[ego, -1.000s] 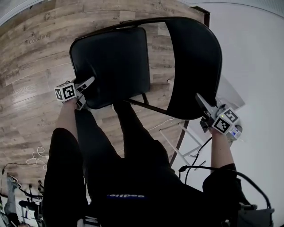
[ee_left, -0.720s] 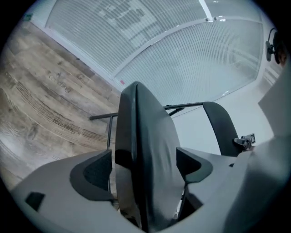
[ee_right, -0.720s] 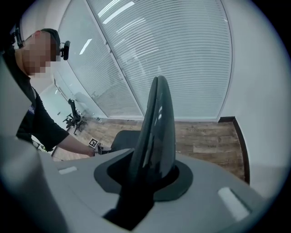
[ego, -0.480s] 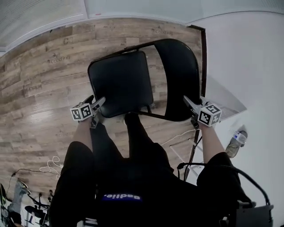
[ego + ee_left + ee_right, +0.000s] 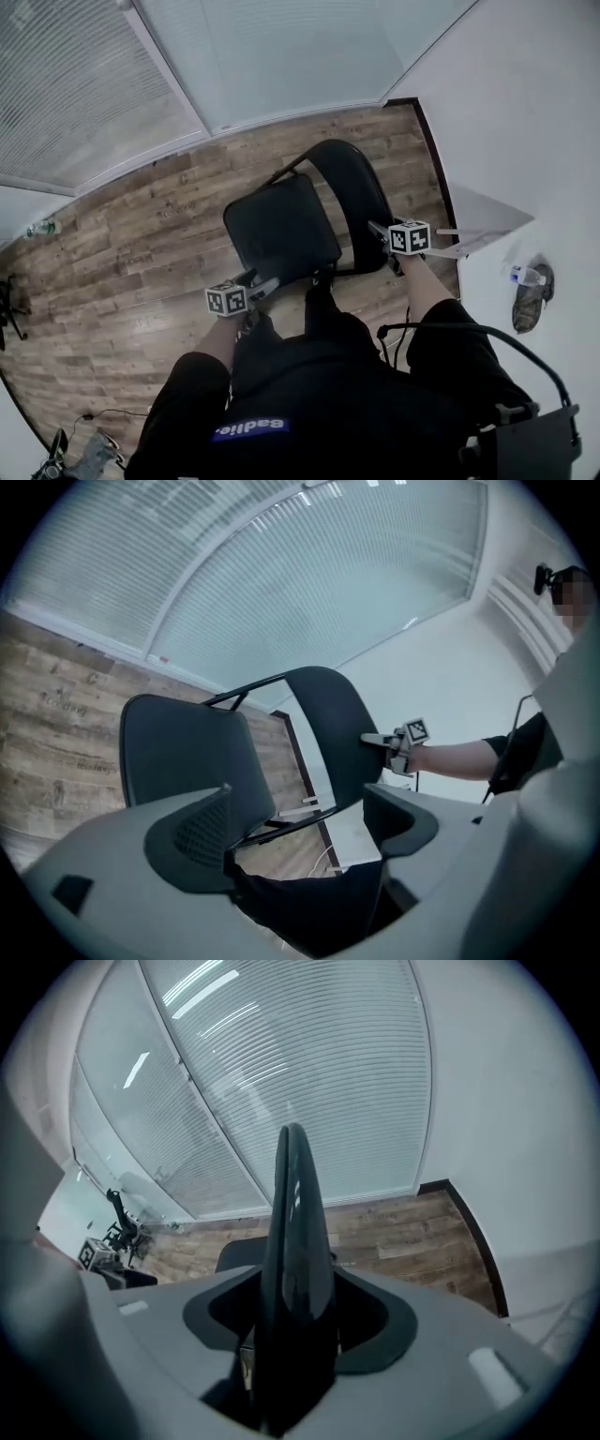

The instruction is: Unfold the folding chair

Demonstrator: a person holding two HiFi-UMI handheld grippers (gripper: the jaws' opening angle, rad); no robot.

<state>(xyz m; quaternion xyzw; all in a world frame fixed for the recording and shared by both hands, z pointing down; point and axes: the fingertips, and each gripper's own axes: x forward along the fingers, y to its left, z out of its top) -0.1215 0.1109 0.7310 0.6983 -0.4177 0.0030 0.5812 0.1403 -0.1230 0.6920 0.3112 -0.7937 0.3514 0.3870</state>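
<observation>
The black folding chair stands unfolded on the wood floor, its seat level and its backrest upright. My left gripper hangs open in front of the seat's near edge, apart from it, with nothing between its fingers. The left gripper view shows the seat and backrest beyond the jaws. My right gripper straddles the backrest's side edge. Its jaws are opening, with the backrest still between them and a little slack showing beside the pads.
My black-trousered legs stand just before the chair. A white wall runs along the right, with a water bottle and a dark bundle at its foot. Blinds behind glass close the far side. Cables lie at lower left.
The left gripper has come off the seat's front corner and drawn up and back toward me. My view has risen, so the chair looks smaller. The right gripper stays at the backrest.
</observation>
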